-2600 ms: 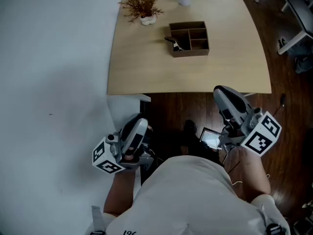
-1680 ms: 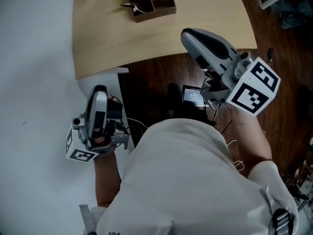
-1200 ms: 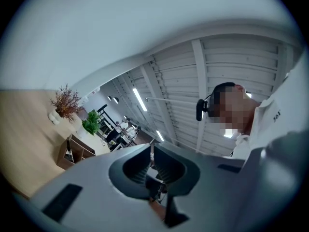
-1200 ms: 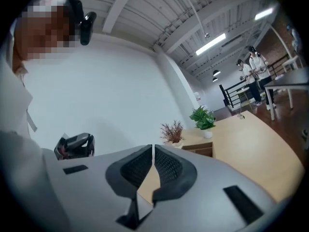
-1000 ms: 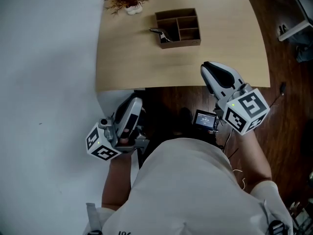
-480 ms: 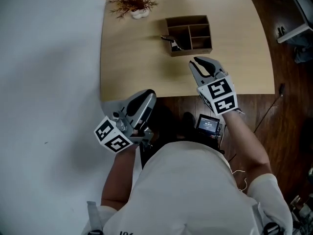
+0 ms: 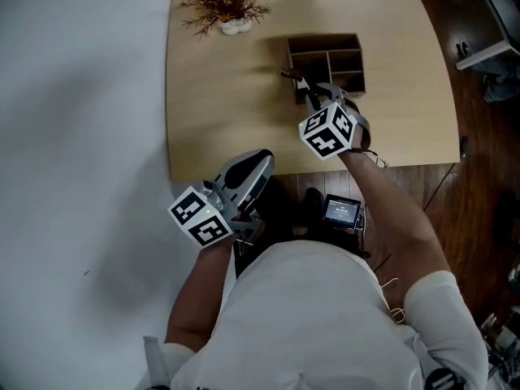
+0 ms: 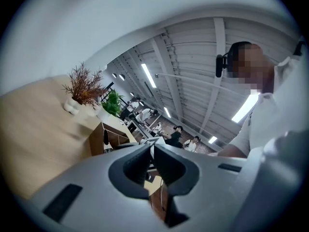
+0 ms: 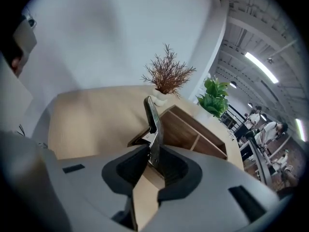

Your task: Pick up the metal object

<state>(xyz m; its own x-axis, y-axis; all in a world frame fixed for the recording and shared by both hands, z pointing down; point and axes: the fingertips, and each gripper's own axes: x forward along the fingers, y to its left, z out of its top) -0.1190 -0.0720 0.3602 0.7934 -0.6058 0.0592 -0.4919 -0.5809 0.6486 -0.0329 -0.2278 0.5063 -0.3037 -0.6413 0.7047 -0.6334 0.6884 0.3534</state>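
Advanced right gripper (image 7: 313, 96) to brown wooden divided box (image 7: 329, 43), jaws clamped on slim black-handled metal object (image 9: 153, 124) at box's left side. Left gripper (image 7: 256, 165) jaws together, well short of box on pale wooden table (image 7: 227, 96).

The right gripper (image 7: 312, 97) has swung from over the floor out across the tabletop (image 7: 219, 96) to the box's (image 7: 325, 41) near-left corner. Its jaws now pinch the metal object (image 9: 153, 122). The left gripper (image 7: 262, 159) has edged up to the tabletop's rim.
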